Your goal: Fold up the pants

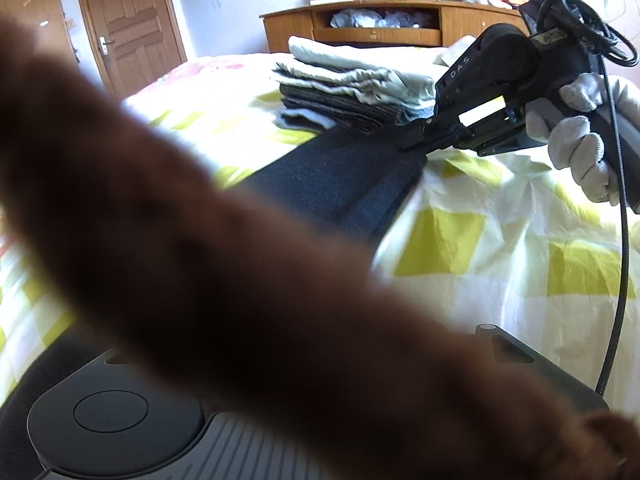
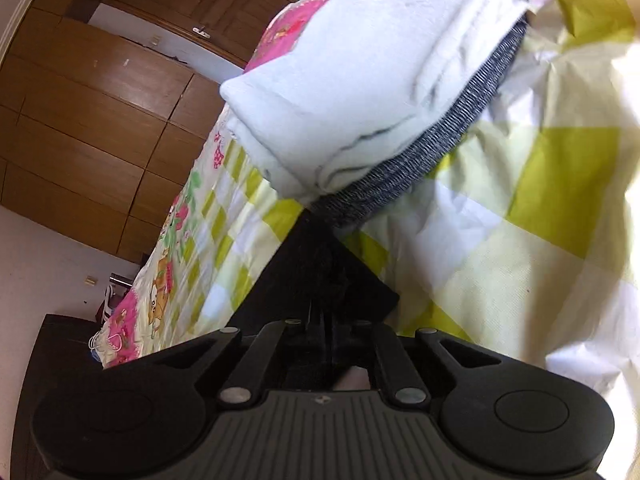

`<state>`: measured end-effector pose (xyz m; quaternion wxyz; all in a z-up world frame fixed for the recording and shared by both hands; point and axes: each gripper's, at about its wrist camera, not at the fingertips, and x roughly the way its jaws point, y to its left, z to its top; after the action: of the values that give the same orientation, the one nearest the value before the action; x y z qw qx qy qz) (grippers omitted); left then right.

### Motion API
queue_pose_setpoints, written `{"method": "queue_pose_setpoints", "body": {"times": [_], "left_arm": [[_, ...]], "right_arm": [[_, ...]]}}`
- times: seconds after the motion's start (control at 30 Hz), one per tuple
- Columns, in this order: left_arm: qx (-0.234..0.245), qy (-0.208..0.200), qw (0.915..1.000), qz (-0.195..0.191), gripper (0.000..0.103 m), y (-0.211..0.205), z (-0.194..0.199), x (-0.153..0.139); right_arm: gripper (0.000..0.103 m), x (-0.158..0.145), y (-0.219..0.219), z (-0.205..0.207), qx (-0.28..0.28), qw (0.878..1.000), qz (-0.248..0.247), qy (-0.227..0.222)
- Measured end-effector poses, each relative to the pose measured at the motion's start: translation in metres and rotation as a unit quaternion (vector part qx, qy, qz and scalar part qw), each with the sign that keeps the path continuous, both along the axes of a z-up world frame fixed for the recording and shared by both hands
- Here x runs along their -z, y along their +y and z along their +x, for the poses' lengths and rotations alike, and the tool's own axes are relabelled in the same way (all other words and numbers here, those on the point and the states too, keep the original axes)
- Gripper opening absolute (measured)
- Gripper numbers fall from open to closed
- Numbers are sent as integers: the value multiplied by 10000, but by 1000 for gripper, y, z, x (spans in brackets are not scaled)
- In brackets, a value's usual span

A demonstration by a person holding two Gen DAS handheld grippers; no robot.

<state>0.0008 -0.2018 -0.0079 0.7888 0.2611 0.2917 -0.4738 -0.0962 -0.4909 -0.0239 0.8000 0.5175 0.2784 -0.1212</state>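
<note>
The dark pants (image 1: 340,184) stretch over the bed from my right gripper (image 1: 418,138) toward the left wrist camera. That gripper, held by a gloved hand (image 1: 580,140), is shut on a corner of the pants. Its own view shows the black cloth (image 2: 320,272) pinched between the closed fingers. A blurred brown band of cloth (image 1: 200,240) lies right across the left wrist lens. It hides the left gripper's fingers, leaving only the base and one side link (image 1: 520,352) in sight.
A stack of folded clothes (image 1: 352,84), pale green on top and grey below, sits on the checked bedspread (image 1: 480,240) just past the right gripper; it fills the upper right wrist view (image 2: 360,92). A wooden cabinet (image 1: 360,28) and door (image 1: 128,20) stand behind the bed.
</note>
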Motion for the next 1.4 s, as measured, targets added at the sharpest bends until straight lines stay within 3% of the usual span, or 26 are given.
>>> {"method": "queue_pose_setpoints", "body": {"times": [0.2,0.4,0.6,0.73,0.77,0.8,0.83,1.0,1.1,1.23,1.4], "left_arm": [[9,-18,10000,76,60,0,0,1],[18,-27,10000,4,60,1,-1,-1],[-84,-12,10000,-34,60,4,-5,1],[-149,64,9999,-16,60,8,-4,5],[-150,100,9998,-17,60,9,-4,5],[-158,130,9998,-20,60,9,-4,6],[-167,154,9997,-19,60,9,-3,6],[-155,278,9995,-27,59,8,-4,2],[-41,359,9993,-118,60,13,-13,-4],[-189,507,9985,-80,60,17,-17,-1],[-419,658,9966,-246,60,36,-19,-14]], "right_arm": [[24,1,-6,1,22,9996,32,268],[42,-6,-1,-16,73,9992,-167,368],[58,4,1,9,-93,9994,-77,310],[60,9,6,18,-181,9997,-118,140],[59,8,8,18,-214,9996,-135,89],[47,8,9,18,-218,9997,-135,62],[27,10,9,19,-238,9997,-49,47],[25,4,2,6,8,9981,469,-399],[24,-11,0,-12,239,9978,238,-572],[25,5,-4,-7,172,9995,111,251],[31,-28,2,-16,13,9989,-457,96]]}}
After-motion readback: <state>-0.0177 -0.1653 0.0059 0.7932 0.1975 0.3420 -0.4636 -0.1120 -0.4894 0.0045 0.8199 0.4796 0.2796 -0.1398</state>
